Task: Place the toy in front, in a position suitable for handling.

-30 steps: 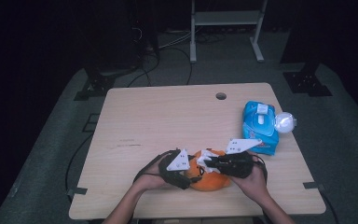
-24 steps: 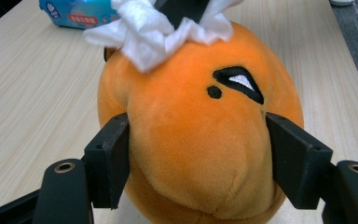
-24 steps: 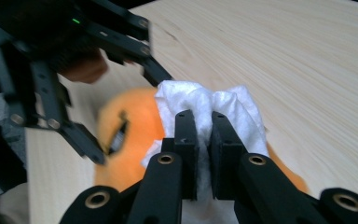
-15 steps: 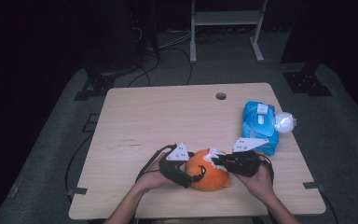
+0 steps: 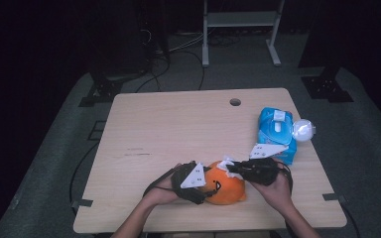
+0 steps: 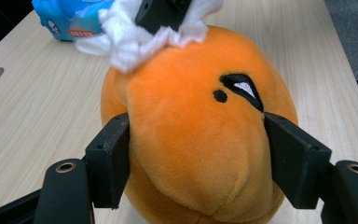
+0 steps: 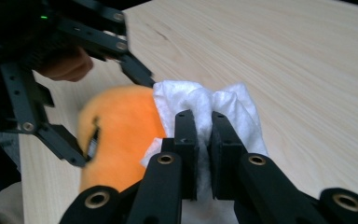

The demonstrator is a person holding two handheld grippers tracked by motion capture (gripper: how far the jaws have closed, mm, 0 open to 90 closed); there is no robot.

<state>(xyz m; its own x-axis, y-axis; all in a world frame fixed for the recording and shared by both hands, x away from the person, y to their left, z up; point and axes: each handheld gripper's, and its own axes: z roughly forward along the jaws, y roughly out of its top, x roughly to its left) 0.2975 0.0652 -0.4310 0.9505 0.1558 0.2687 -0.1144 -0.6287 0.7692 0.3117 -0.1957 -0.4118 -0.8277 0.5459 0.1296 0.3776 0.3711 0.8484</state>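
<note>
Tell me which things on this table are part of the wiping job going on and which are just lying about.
In use:
orange plush toy, clamped by the left gripper, whose jaws have just been closing
white wipe, pinched in the right gripper and pressed on the toy
blue wipes pack, likely the wipe's source

Lying about:
clear round ball beside the pack

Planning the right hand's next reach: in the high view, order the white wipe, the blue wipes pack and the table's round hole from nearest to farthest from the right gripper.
1. White wipe: pinched in the right gripper, on the orange plush.
2. Blue wipes pack: just beyond, toward the table's right edge.
3. Round hole: farthest, near the far edge.
</note>
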